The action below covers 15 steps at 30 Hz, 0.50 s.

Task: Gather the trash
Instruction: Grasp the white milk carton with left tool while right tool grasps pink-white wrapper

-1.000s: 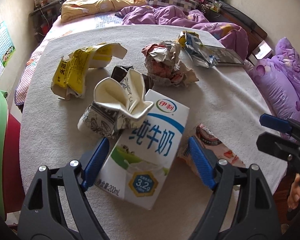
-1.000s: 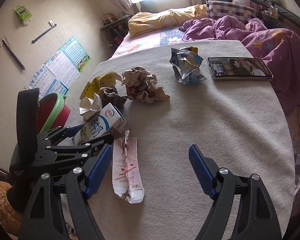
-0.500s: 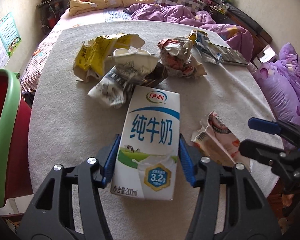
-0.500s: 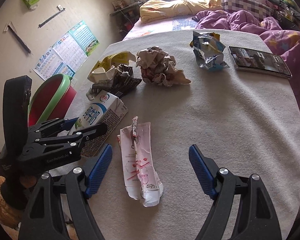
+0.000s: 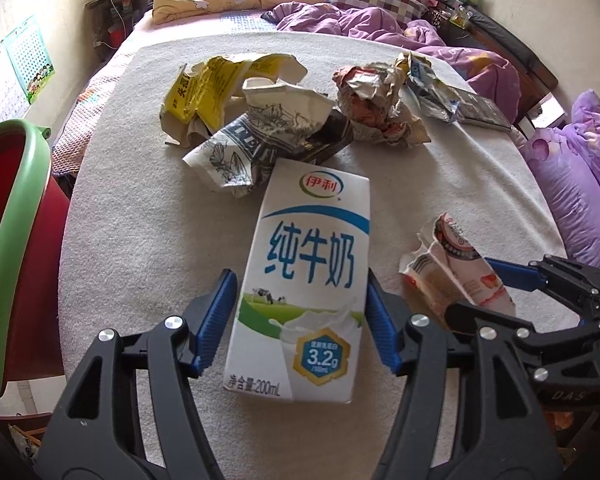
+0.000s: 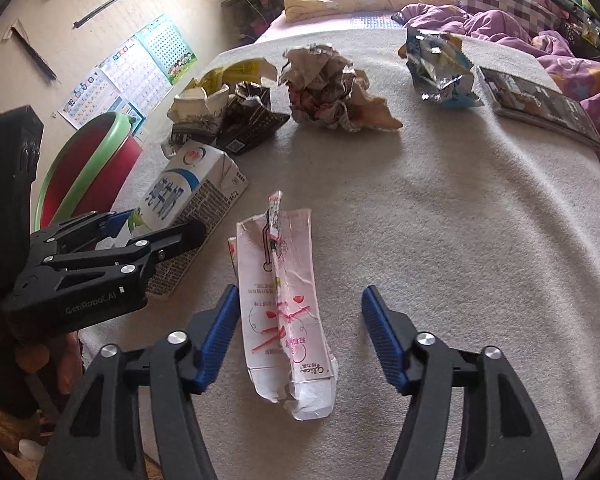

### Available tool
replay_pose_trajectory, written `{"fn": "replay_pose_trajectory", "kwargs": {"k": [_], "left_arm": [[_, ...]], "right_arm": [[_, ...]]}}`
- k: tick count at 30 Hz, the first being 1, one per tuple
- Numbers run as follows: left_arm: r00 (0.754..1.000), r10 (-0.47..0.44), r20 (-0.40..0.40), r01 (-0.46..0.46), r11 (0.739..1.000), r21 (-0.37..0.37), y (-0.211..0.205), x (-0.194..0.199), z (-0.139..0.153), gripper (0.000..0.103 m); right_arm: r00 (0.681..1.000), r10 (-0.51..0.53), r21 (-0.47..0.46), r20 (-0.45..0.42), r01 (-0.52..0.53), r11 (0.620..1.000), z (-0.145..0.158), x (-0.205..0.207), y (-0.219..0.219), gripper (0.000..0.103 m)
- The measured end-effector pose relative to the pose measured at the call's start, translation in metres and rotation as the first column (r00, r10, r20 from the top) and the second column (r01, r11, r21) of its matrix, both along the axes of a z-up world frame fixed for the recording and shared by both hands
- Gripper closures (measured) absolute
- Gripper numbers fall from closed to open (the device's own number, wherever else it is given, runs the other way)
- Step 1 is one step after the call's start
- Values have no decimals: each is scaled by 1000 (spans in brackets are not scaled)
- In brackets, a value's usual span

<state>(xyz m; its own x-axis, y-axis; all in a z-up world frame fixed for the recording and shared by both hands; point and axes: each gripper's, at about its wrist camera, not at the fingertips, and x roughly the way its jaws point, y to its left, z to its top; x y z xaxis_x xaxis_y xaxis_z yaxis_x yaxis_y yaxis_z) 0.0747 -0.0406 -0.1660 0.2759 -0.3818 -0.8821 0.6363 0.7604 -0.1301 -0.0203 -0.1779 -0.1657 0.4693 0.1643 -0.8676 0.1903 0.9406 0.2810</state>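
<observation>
My left gripper (image 5: pixel 300 316) is shut on a white and blue milk carton (image 5: pixel 304 276) lying on the grey table (image 5: pixel 140 220); the carton also shows in the right wrist view (image 6: pixel 192 216). My right gripper (image 6: pixel 300 332) is open with its blue pads either side of a flattened pink and white carton (image 6: pixel 284 304), the left pad close to it. That pink carton shows at the right in the left wrist view (image 5: pixel 456 268). Behind lie a crushed printed paper cup (image 5: pixel 268 136), a yellow wrapper (image 5: pixel 220 84), a crumpled paper ball (image 6: pixel 328 88) and a blue foil packet (image 6: pixel 440 68).
A red bin with a green rim (image 5: pixel 12 240) stands at the table's left edge; it also shows in the right wrist view (image 6: pixel 88 168). A phone (image 6: pixel 540 104) lies at the table's far right. A bed with purple bedding (image 5: pixel 380 24) is behind.
My left gripper closed from open onto the milk carton. My right gripper moved forward and narrowed around the pink carton, which now lies between its pads.
</observation>
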Motion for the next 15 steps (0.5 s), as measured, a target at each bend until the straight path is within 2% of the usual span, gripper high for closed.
{"fn": "replay_pose_trajectory", "kwargs": {"k": [1, 3, 4, 5, 9, 15], "left_arm": [[1000, -2, 2, 2, 1000, 7, -1, 0, -1, 43], [1000, -9, 19, 9, 1000, 18, -3, -3, -2, 46], [1000, -14, 22, 13, 1000, 18, -3, -4, 0, 51], [1000, -13, 26, 13, 1000, 12, -2, -4, 2, 51], [995, 18, 97, -15, 999, -29, 3, -9, 26, 51], [976, 61, 209, -48, 997, -66, 6, -12, 78, 51]], "right_arm": [[1000, 5, -10, 5, -5, 1000, 1, -1, 1, 47], [1000, 20, 5, 12, -20, 1000, 2, -1, 1, 63], [1000, 21, 19, 17, -21, 1000, 3, -2, 1, 69], [1000, 19, 10, 22, -19, 1000, 5, -3, 1, 73], [998, 14, -7, 57, -14, 1000, 16, -4, -1, 75], [990, -1, -33, 144, 6, 999, 50, -8, -7, 75]]}}
